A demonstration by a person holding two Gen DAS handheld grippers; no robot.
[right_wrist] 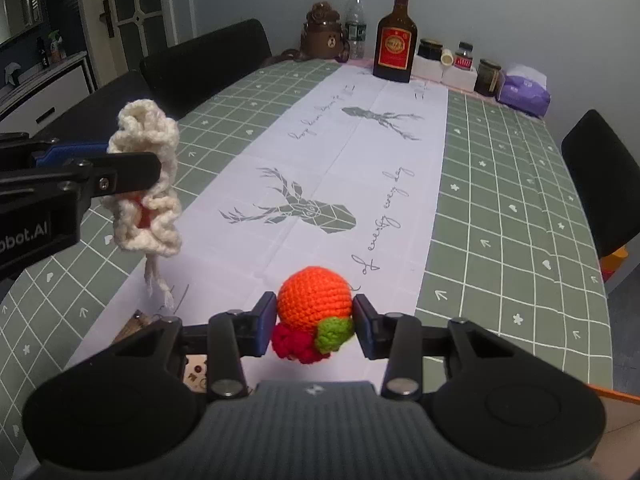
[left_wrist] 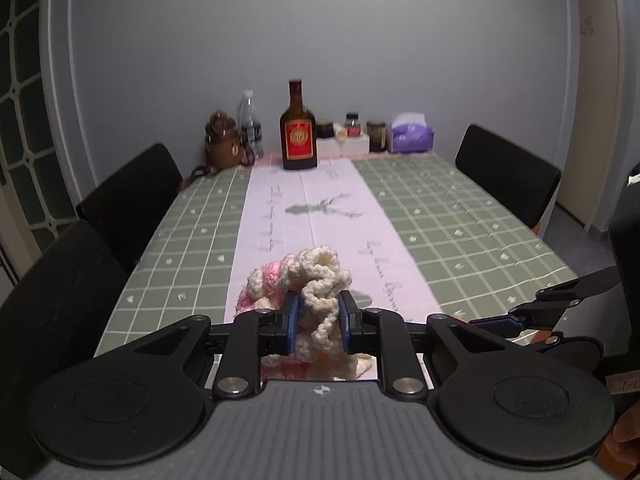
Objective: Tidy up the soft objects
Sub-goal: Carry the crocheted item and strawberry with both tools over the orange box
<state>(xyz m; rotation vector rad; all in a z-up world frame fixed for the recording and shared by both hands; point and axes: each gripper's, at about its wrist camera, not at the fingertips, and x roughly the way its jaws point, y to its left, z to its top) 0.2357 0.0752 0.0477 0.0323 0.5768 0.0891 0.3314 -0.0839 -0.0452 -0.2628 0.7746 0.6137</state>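
My left gripper is shut on a cream and pink crocheted piece and holds it above the near end of the table. The same piece hangs in the left gripper at the left of the right wrist view, clear of the cloth. My right gripper is closed on an orange crocheted ball with a green leaf and dark red bits under it. In the left wrist view the right gripper shows at the right edge.
The table has a green checked cloth with a white deer-print runner. At the far end stand a brown bottle, a water bottle, a bear-shaped pot, jars and a purple tissue pack. Black chairs flank both sides.
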